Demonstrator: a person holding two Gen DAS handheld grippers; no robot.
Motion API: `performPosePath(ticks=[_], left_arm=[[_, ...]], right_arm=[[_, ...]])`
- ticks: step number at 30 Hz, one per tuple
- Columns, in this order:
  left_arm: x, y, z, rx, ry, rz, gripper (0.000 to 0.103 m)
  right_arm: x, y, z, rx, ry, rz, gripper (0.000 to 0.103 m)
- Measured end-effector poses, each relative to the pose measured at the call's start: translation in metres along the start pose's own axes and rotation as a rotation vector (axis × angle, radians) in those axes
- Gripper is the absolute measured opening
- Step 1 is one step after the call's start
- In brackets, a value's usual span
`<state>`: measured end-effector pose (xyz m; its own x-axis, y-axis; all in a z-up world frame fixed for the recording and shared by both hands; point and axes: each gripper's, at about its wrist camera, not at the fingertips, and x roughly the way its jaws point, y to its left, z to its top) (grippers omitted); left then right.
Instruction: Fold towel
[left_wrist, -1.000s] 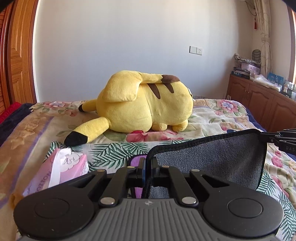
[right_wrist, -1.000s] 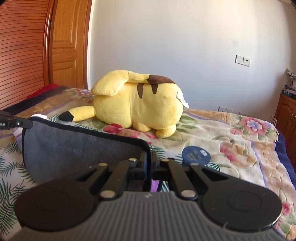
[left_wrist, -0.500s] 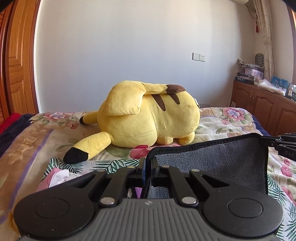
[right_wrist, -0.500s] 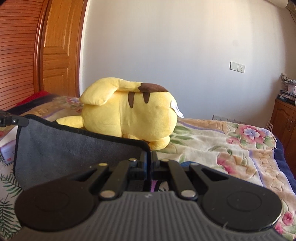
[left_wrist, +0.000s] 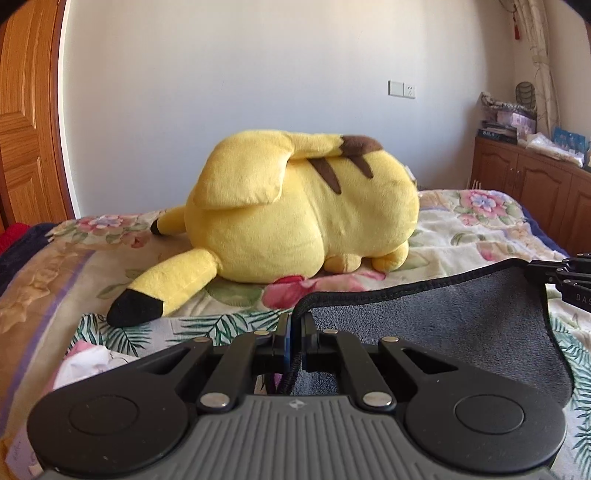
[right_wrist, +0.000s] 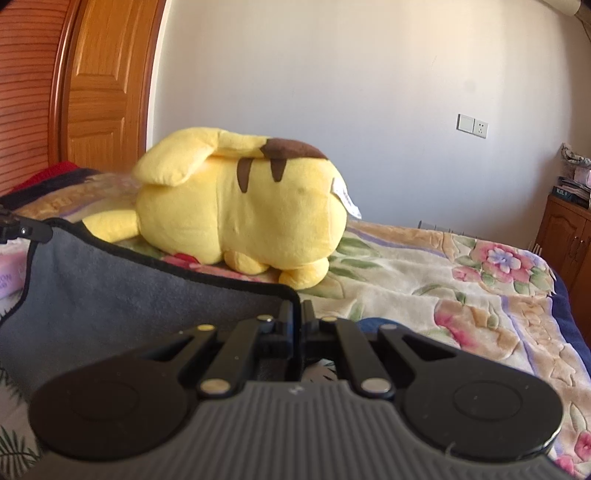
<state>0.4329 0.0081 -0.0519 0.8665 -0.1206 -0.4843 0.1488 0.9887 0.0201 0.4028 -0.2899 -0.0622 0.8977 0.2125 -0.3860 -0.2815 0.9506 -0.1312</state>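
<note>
A grey towel (left_wrist: 436, 325) with a black stitched edge hangs stretched between my two grippers above the bed. My left gripper (left_wrist: 294, 325) is shut on its left top corner. My right gripper (right_wrist: 298, 314) is shut on its right top corner; the towel (right_wrist: 122, 295) spreads to the left of it in the right wrist view. The right gripper's tip shows at the right edge of the left wrist view (left_wrist: 565, 277). The left gripper's tip shows at the left edge of the right wrist view (right_wrist: 26, 230). The towel's lower part is hidden behind the gripper bodies.
A big yellow plush toy (left_wrist: 295, 210) lies on the floral bedspread (left_wrist: 472, 229) just beyond the towel. A pink tissue pack (left_wrist: 85, 365) lies at the left. A wooden door (right_wrist: 103, 92) stands at the left, a wooden cabinet (left_wrist: 532, 184) at the right.
Both grippers have moved forward toward the plush toy with the towel held between them. The toy looks larger and the tissue pack has slid low in the left wrist view.
</note>
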Motion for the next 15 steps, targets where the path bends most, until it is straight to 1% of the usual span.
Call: performPosePath(ticks=[2, 5, 7, 15], left_arm=[[0.013, 0.001, -0.005, 0.000, 0.022, 0.009, 0.000], [0.029, 0.000, -0.011, 0.039, 0.055, 0.030, 0.000], [0.039, -0.001, -0.014, 0.049, 0.074, 0.032, 0.000], [0.058, -0.009, -0.019, 0.068, 0.101, 0.044, 0.000]], right_arm=[[0.009, -0.001, -0.005, 0.000, 0.020, 0.001, 0.004], [0.021, -0.001, -0.013, 0.003, 0.052, 0.000, 0.004], [0.027, -0.001, -0.018, 0.008, 0.070, 0.001, 0.004], [0.045, -0.001, -0.033, 0.016, 0.131, 0.000, 0.004]])
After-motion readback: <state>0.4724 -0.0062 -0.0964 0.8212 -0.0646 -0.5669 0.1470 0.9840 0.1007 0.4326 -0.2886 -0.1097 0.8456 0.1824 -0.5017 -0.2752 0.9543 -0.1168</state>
